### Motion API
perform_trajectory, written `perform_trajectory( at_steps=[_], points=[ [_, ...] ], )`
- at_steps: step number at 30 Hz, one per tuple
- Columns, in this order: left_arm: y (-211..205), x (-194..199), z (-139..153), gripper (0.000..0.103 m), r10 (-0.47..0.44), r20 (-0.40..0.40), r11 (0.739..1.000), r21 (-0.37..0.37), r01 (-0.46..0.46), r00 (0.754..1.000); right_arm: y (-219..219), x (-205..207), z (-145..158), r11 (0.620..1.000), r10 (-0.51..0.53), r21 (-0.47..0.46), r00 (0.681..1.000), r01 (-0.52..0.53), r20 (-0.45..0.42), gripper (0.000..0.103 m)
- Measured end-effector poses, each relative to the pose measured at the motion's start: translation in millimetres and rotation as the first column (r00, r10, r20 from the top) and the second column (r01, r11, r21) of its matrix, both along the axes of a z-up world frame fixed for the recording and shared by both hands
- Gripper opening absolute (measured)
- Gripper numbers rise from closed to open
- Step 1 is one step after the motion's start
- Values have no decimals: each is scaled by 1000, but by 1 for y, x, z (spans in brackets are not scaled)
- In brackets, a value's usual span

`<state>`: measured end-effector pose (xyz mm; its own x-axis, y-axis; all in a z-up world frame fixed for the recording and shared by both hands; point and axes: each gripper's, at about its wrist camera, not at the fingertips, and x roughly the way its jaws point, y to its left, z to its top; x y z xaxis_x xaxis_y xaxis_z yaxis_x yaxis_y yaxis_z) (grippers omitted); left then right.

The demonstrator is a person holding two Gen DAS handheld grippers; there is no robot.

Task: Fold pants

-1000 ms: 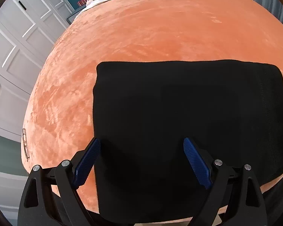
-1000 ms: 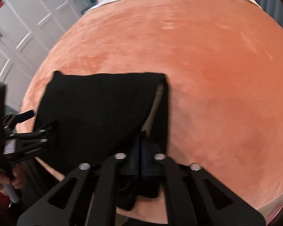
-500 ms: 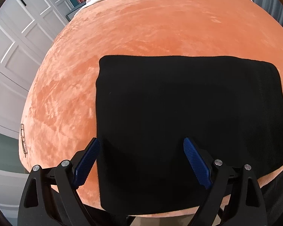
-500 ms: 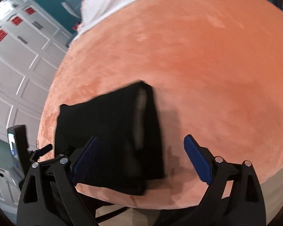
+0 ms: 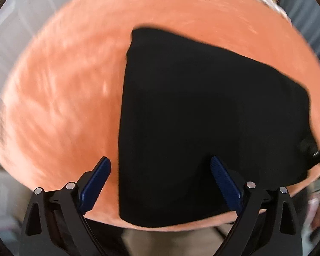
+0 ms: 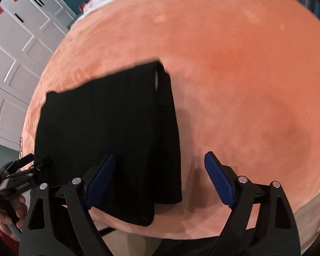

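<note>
Left gripper (image 5: 160,183) hangs over the folded black pants (image 5: 202,117), its jaws opening and pressing nothing; the garment's left edge runs between its blue ribbed pads (image 5: 96,183). Right gripper (image 6: 157,179), gaping but closing, straddles the pants' right edge (image 6: 170,149), likewise untouched. Judged stage: fold laid, both tools released. Next move calls for smoothing or 1 further fold. Matte knit lies on plush orange velvet bedcover (image 6: 245,74).

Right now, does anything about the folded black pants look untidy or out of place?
Slightly. At the black pants' right edge the layers do not line up: a pale inner patch shows at the far corner, and one layer hangs lower near the orange blanket's front edge.
</note>
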<state>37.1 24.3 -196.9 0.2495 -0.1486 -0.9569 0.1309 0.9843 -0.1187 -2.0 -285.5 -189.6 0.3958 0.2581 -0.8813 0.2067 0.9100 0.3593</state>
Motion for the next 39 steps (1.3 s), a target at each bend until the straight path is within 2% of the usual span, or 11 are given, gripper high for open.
perform_trajectory(
  at_steps=[2,4,6,7,9,13,15,17,29,35,39],
  points=[
    [19,3,-15,93,39,-70,986,-158,-49,997,-5,-2,-10,995,-33,97,999,33,2,89],
    [35,9,-33,97,57,-131,948,-305,-95,990,-1,-5,-13,995,-32,95,999,30,23,92],
    [40,11,-40,98,49,-116,923,-375,-89,992,4,-5,-11,997,-21,77,999,19,32,91],
    [37,10,-39,98,39,-103,927,-368,-74,994,9,-5,-10,996,-13,86,999,10,36,89],
    [30,6,-35,89,17,-66,939,-342,-38,998,10,-2,-14,988,-12,157,999,6,38,64],
    [21,2,-24,59,10,-34,936,-352,-22,999,6,-7,-16,975,-71,212,997,61,36,53],
    [21,2,-17,36,20,-38,933,-359,-32,999,4,-11,-9,973,-90,219,995,79,42,41],
    [19,1,-3,31,19,-36,936,-350,-30,999,8,-14,2,976,-98,202,994,85,53,36],
    [-14,-21,142,28,-119,183,939,-299,171,976,26,-50,125,985,-44,174,965,-1,259,33],
    [-19,25,207,29,-112,342,922,-315,227,933,23,-12,195,989,-23,144,907,-42,420,33],
    [-36,96,249,29,-86,460,926,-289,241,884,16,49,233,990,-16,128,845,-62,535,33]
  ],
)
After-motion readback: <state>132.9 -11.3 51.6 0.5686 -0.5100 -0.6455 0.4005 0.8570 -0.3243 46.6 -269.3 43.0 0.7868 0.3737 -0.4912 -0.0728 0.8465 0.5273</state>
